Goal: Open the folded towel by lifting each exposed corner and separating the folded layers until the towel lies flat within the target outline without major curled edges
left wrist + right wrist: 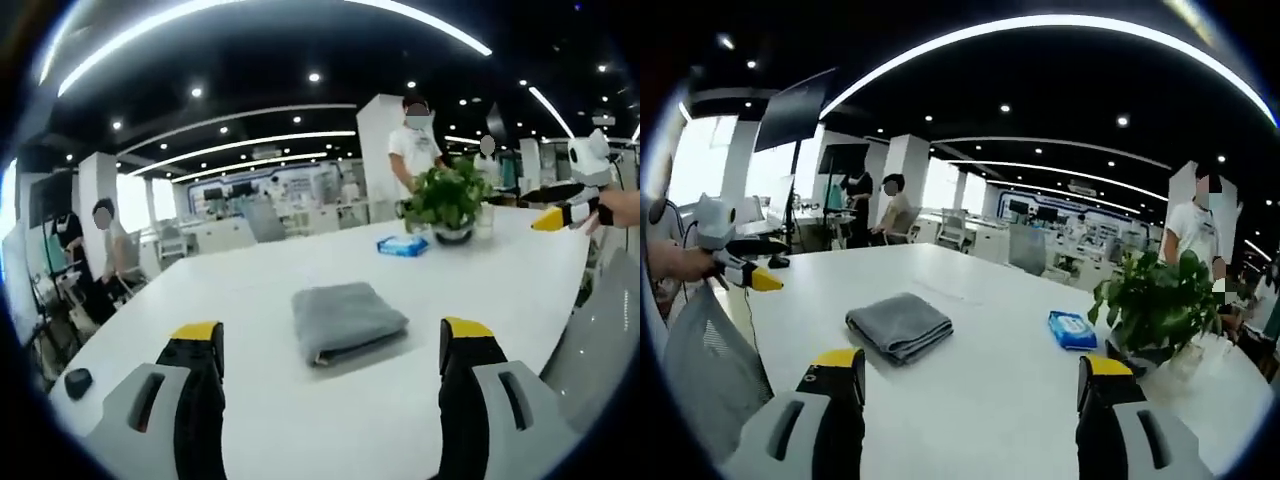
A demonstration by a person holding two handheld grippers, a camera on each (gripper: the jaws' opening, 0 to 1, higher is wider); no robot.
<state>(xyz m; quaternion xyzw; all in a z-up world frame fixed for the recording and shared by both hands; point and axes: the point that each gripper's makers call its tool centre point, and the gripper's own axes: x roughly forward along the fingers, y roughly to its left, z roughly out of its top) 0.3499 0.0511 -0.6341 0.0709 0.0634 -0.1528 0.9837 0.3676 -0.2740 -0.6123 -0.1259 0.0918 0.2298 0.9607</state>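
A grey towel [348,320], folded into a thick rectangle, lies on the white table [250,290]. In the left gripper view it sits just beyond my left gripper [331,330], whose yellow-tipped jaws stand wide apart with nothing between them. My right gripper [565,212] hangs over the table's far right edge, held by a hand. In the right gripper view the towel [900,325] lies ahead and to the left of my right gripper [968,362], which is open and empty above the table [990,400]. The left gripper [740,272] shows at the left edge, in a hand.
A potted plant [447,200] and a blue wipes pack [403,245] stand beyond the towel. The same plant [1160,305] and pack [1072,329] lie right of it in the right gripper view. A mesh chair back [710,370] is near. People stand around the table.
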